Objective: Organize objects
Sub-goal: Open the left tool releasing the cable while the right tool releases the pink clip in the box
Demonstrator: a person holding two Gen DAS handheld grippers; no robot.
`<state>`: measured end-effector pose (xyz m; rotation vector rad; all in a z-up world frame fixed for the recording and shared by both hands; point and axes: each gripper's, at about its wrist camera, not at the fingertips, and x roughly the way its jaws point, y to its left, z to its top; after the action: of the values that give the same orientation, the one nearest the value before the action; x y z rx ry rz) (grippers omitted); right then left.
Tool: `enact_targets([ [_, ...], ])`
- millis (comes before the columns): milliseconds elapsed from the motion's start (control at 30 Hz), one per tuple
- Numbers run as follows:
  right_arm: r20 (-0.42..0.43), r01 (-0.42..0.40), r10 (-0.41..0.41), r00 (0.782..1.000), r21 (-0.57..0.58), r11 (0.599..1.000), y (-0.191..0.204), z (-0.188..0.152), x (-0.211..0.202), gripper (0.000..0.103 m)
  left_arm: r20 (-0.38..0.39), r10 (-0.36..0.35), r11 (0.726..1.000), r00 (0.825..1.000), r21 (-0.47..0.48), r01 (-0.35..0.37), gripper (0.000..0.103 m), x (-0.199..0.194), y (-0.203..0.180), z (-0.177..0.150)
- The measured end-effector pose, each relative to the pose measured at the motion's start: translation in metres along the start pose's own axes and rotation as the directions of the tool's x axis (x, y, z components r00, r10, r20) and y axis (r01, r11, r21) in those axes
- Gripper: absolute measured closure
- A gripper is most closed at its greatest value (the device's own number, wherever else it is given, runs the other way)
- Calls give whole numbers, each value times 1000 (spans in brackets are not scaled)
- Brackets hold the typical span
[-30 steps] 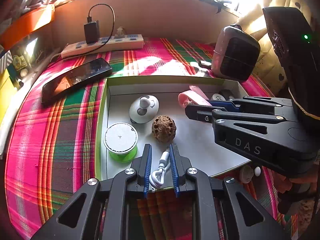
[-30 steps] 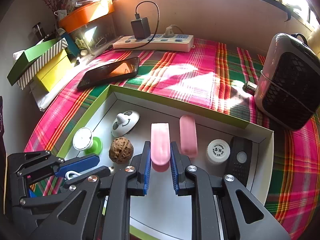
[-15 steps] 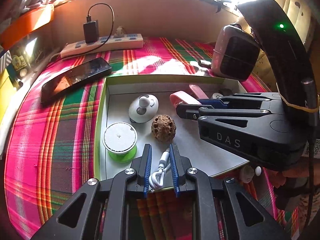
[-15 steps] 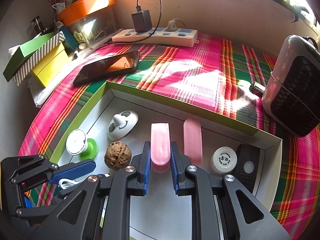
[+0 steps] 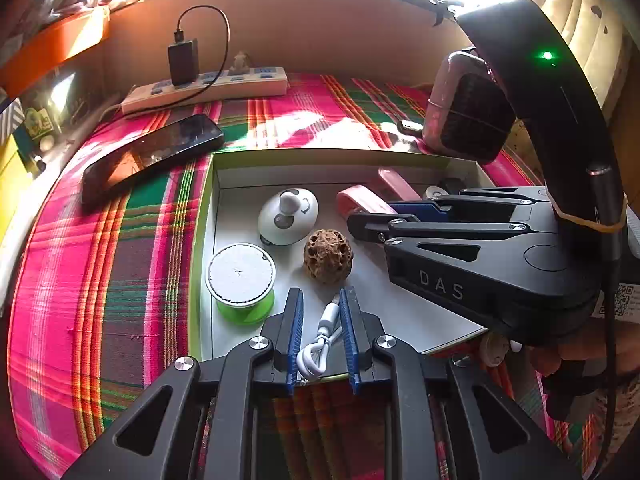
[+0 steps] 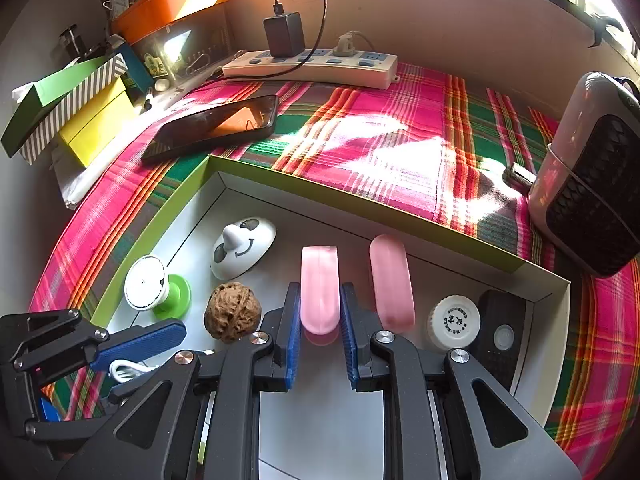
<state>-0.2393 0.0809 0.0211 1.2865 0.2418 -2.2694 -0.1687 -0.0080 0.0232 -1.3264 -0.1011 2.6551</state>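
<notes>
Our left gripper [image 5: 320,328] clasps a white cable [image 5: 320,344]; only our right gripper [image 6: 319,332] view shows its pink case [image 6: 319,286] pinched.

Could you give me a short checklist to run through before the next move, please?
1. Left tongs shut on the cable: ok.
2. Right tongs shut on the near pink bar: ok.
3. Bar lifted off the box floor: cannot tell.
4. Far pink bar apart from the held one: ok.
5. Walnut apart from the right tongs: ok, but close beside the left finger.
6. Bare box floor beside the cable for setting it down: ok.
</notes>
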Motion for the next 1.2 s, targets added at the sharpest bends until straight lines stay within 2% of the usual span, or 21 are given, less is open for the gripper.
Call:
enact_targets([
  [100,4,6,-6,1000,-5,1000,2,0,-1,67,-1,4,1000,1000,1,-4,85,0,0,0],
  [533,43,34,-34,998,-3,999,7,-5,-18,67,5,44,999,999,4,-45,74,-6,-1,-3],
  [767,81,19,-21,996,27,999,7,-11,-36,66,25,35,999,999,12,-35,69,-18,-2,-6],
  [1200,152,43,-51,987,52,998,11,-30,-65,65,63,58,998,996,19,-59,66,-37,-3,-17],
])
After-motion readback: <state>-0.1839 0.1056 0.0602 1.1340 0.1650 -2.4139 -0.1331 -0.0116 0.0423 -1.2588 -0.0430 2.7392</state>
